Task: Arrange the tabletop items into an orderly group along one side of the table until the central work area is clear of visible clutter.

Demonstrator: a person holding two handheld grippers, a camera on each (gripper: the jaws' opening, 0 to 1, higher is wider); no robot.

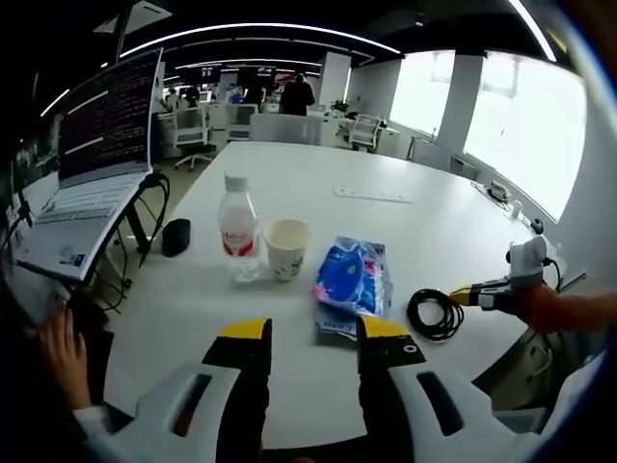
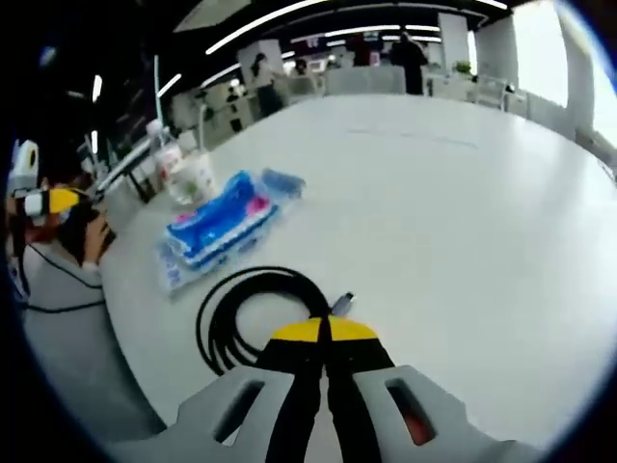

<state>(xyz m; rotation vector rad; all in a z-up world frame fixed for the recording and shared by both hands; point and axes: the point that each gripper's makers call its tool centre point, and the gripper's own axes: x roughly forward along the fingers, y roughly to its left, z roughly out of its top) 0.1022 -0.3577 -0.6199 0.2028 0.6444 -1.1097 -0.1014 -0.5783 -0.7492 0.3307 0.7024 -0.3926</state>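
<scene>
On the white round table a water bottle, a paper cup and a blue tissue packet lie close together, with a coiled black cable to their right. My left gripper hovers open over the near table edge, short of the packet, with nothing between its jaws. My right gripper is shut at the near edge of the black cable, apparently pinching it. The packet, cup and bottle lie beyond the coil. The right gripper touches the coil's right side.
A laptop on a stand sits at the table's left, beside a small black object. A white power strip lies farther back. A person's hand is at the lower left. Office chairs and people stand beyond the table.
</scene>
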